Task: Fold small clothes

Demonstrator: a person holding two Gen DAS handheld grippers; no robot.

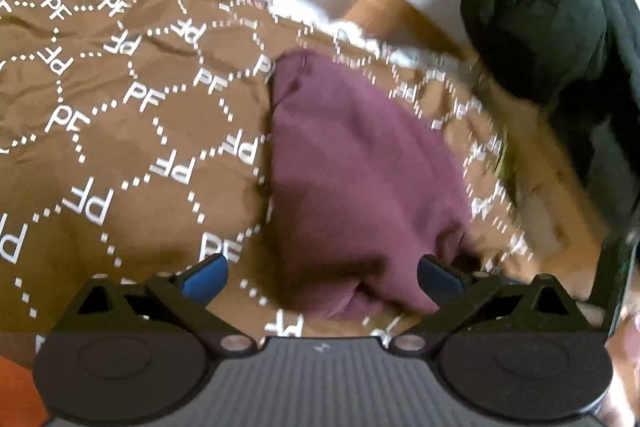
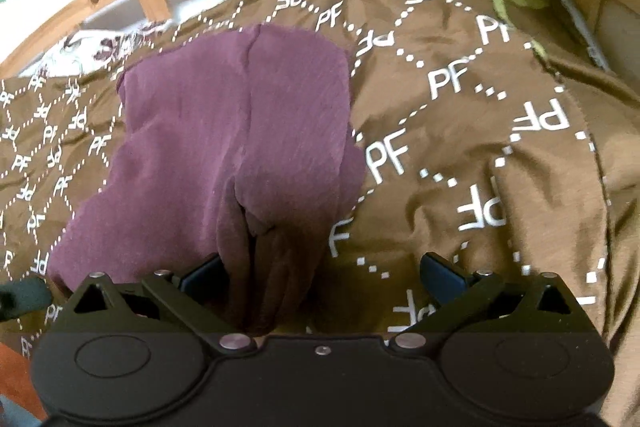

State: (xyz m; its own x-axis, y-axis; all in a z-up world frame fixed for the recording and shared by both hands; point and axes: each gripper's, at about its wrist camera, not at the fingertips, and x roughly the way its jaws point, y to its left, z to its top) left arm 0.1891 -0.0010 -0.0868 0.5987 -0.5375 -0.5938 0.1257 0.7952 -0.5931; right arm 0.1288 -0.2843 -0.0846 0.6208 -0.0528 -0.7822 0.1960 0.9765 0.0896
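Both grippers' fingers spread wide, left gripper [image 1: 322,277] and right gripper [image 2: 322,277] low over maroon garment [image 2: 236,131], brown bedspread [image 2: 460,131]

Left gripper [image 1: 322,277] held low, jaws spread wide, blue pads [image 1: 206,277] parted, right gripper [image 2: 322,277] likewise held low, jaws spread apart

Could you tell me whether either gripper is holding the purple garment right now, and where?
Neither: left gripper and right gripper are open over the purple garment's near edge.
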